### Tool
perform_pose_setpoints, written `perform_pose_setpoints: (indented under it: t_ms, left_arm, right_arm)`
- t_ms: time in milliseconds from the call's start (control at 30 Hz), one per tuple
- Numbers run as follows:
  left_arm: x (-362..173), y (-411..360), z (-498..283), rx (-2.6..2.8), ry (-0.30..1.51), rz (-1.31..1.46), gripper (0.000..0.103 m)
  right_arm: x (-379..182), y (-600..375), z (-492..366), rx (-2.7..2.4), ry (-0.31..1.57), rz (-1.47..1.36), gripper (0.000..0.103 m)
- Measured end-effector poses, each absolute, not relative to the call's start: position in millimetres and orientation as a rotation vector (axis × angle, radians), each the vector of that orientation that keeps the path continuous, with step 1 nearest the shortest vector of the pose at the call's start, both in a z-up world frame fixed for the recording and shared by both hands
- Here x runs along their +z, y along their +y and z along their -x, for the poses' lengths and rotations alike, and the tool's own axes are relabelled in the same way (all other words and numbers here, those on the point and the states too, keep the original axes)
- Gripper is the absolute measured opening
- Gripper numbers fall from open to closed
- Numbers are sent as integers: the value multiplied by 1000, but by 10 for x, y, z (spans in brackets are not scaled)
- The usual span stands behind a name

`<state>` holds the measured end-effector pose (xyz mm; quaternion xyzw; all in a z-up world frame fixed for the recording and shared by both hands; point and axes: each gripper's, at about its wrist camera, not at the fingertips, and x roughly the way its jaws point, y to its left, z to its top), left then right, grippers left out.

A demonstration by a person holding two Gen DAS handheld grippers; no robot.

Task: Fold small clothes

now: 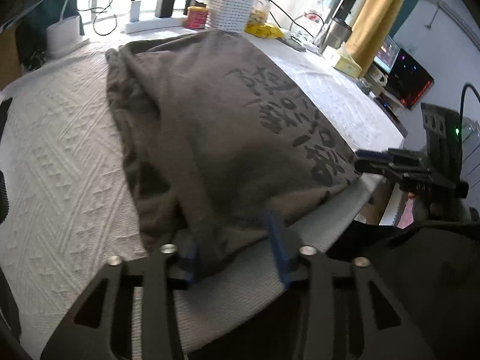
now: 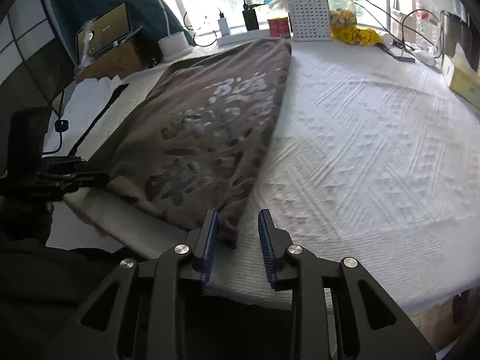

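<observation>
A brown garment [image 1: 210, 120] with dark printed characters lies folded lengthwise on the white textured cloth [image 1: 60, 156] of the table; it also shows in the right wrist view [image 2: 210, 114]. My left gripper [image 1: 237, 249] is open, its blue pads on either side of the garment's near corner. My right gripper [image 2: 237, 237] is open at the garment's other near corner, cloth lying between the fingers. The right gripper also shows in the left wrist view [image 1: 390, 165], and the left gripper in the right wrist view [image 2: 75, 174].
At the far edge stand a power strip with chargers [image 1: 150, 24], a red tin [image 1: 196, 16], a white perforated basket [image 2: 310, 19], yellow packets [image 2: 357, 34] and a white lamp base [image 2: 174, 43]. A tissue box [image 2: 463, 81] sits at right. The table's near edge [image 2: 126, 228] is close.
</observation>
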<state>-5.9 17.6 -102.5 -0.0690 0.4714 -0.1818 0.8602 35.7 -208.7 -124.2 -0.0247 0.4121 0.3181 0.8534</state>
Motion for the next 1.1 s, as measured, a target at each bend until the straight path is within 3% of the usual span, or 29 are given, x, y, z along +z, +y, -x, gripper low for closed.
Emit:
perform_pose_setpoints:
  t_ms: [600, 667, 733, 1100]
  left_arm:
    - [-726, 258, -365, -229, 953, 120, 52]
    - [-714, 276, -448, -206, 947, 122, 53]
    - [-706, 303, -530, -193, 948, 130, 53]
    - [-644, 453, -896, -160, 917, 137, 53]
  right_arm:
    - [-1003, -2036, -819, 673, 787, 92, 33]
    - [-1007, -2037, -874, 673, 792, 91, 49]
    - [-1003, -2039, -932, 671, 794, 86, 56]
    - [-920, -1974, -1353, 640, 788, 72, 56]
